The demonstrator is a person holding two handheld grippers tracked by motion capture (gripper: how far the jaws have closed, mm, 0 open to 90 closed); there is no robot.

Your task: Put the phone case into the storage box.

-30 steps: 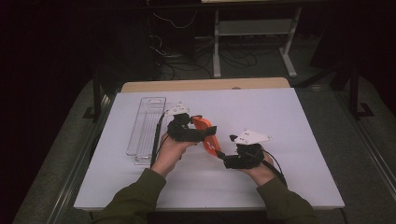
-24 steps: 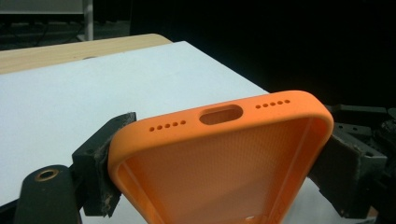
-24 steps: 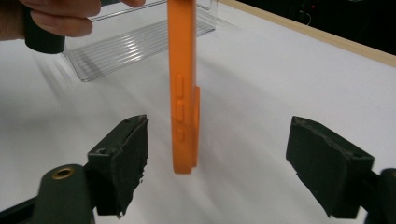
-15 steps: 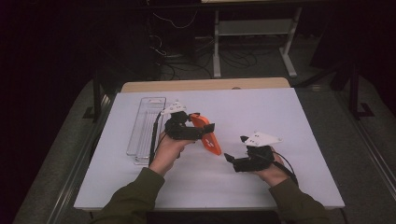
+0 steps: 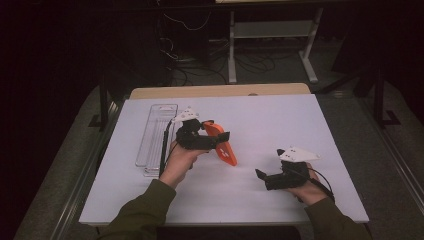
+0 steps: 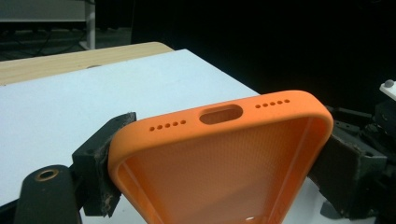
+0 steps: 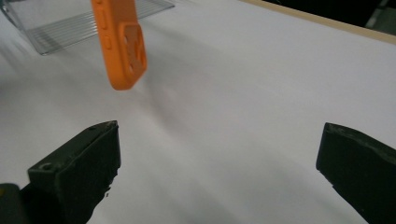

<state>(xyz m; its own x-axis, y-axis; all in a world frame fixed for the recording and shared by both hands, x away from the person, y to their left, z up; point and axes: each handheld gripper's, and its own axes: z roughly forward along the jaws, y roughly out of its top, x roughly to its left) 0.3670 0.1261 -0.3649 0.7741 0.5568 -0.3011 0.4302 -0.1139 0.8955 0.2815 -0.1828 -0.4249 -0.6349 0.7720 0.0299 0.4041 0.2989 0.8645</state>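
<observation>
Control of the orange phone case [image 5: 223,144] now rests solely with the clenched left claw [image 5: 216,140], since the right claw [image 5: 261,175] has just been opening, empty, and has drawn away over the tabletop [image 5: 300,125].

We find no legible text, label, brand, number or sign on any surface, including the orange phone case [image 6: 219,163].
</observation>
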